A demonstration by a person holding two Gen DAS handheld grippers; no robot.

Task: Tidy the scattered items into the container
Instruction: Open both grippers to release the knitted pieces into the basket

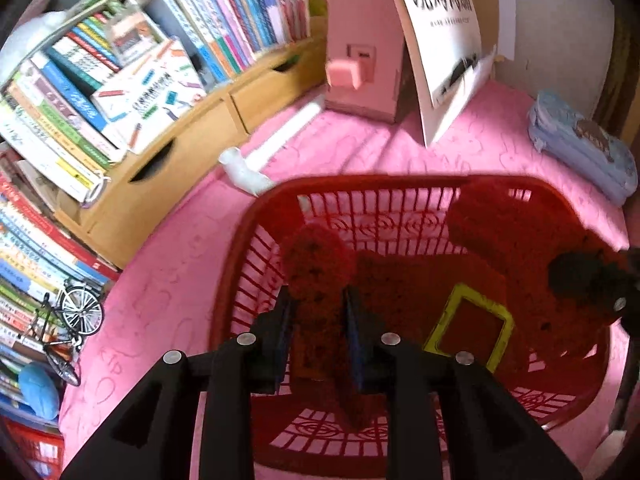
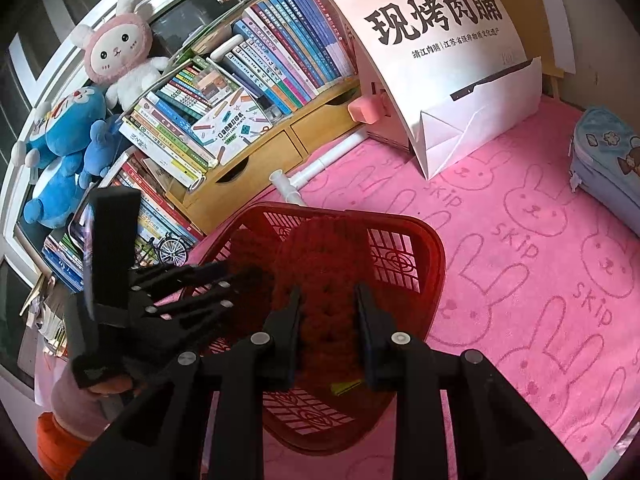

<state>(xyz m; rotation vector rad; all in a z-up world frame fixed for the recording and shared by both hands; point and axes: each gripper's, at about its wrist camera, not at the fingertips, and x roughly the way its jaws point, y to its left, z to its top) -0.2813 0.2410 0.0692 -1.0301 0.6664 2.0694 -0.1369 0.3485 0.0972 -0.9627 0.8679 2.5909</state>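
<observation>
Both my grippers pinch a red knitted cloth (image 2: 316, 264) over the red basket (image 1: 400, 188): right gripper (image 2: 328, 300) nearly closed on it, left gripper (image 1: 316, 300) barely parted around it. If the left lets go early, the cloth could swing toward the rim at three o'clock and drape outside.

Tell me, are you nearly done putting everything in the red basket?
Partly. Done: a yellow frame lies in the red basket. In hand: the left claw and the right claw both grip a red knitted cloth over the basket, its lower part seemingly inside. Left: the blue pencil case and the white tube lie outside on the pink cloth, if they count.
</observation>
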